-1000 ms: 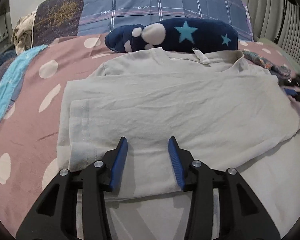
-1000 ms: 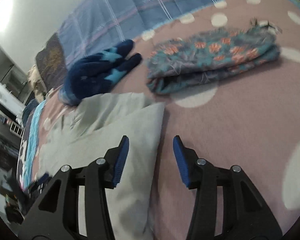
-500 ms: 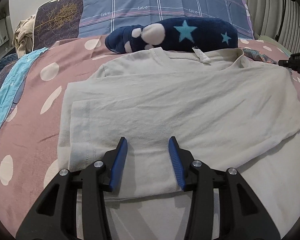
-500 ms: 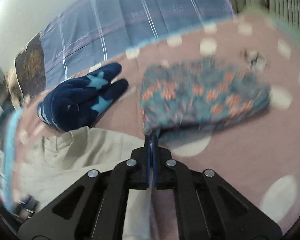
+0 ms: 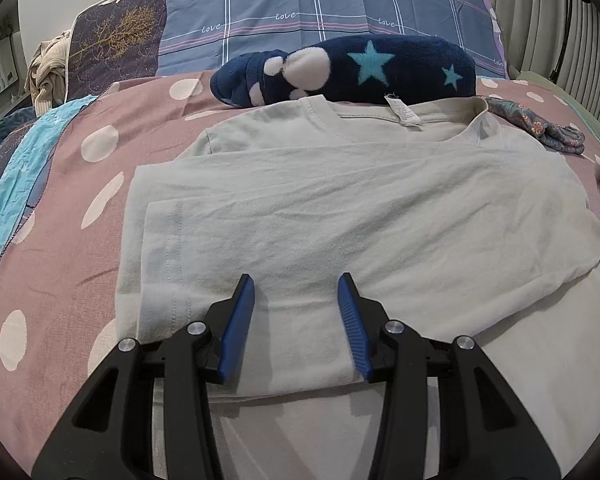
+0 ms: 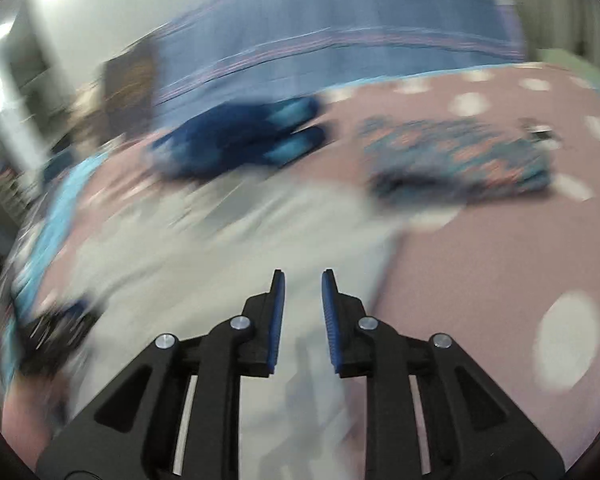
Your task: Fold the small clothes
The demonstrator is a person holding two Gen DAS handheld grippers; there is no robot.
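Comparing the right wrist view with the one half a second back gives the clearest change: the right gripper (image 6: 302, 280), whose jaws were then pressed together, now shows them parted to a narrow gap with nothing between them, and the whole frame is smeared by motion. My reading is that it has just let go of the shirt's edge after carrying a flap across. The left gripper (image 5: 296, 284) has not shifted; its jaws stand wide and empty low in the frame, over the near hem.

The pale T-shirt (image 5: 340, 208) lies across the middle of the left wrist frame on the polka-dot bedspread (image 5: 60, 240), with a folded-in sleeve panel at centre left and its collar and label toward the top. One side fold looks done, so a fold from hem toward collar probably comes next.

Going across the left wrist frame: a turquoise cloth (image 5: 20, 184) runs down the far left edge, and a beige garment (image 5: 48, 72) is bunched at upper left. At top centre a navy star-patterned fleece (image 5: 360, 72) touches the collar and would crowd a fold carried that far. The floral garment (image 5: 540, 124) sits folded at upper right, just beside the shoulder. In the right wrist frame the same floral piece (image 6: 460, 156) lies well clear of the jaws.
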